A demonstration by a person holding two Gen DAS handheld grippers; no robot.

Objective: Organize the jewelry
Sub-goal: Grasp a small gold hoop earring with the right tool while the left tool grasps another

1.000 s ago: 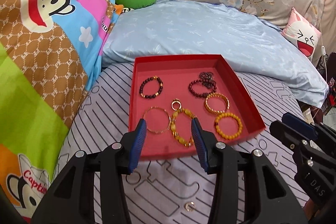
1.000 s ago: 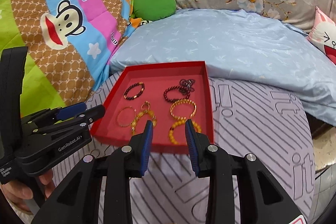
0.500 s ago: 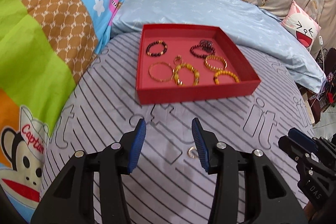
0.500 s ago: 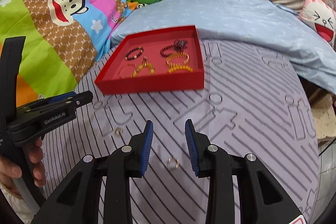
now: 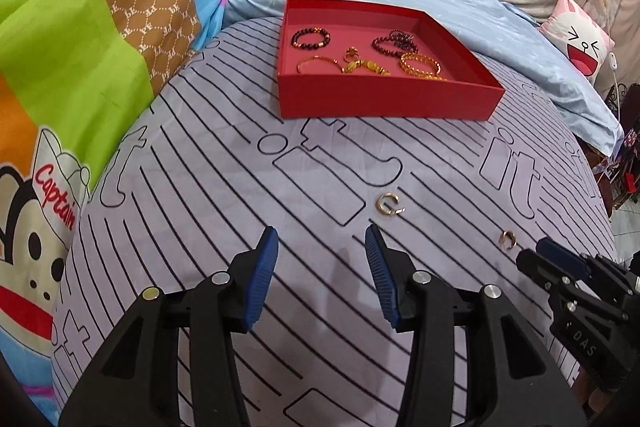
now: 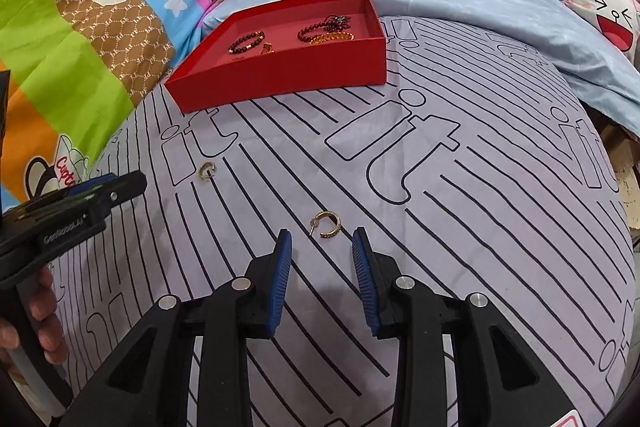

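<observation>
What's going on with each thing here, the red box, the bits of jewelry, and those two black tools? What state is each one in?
Red box: open-topped, on the striped bedsheet, holding bracelets.
Bracelets: lying flat inside the box.
Left earring: loose on the sheet, ahead of the left tool, untouched.
Right earring: loose on the sheet, just beyond the right tool's tips, untouched.
Left tool: open, empty.
Right tool: open, empty.

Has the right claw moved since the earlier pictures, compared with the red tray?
Yes. The right claw has pulled back from the red cardboard tray toward the small gold hoop earring on the striped sheet.
</observation>
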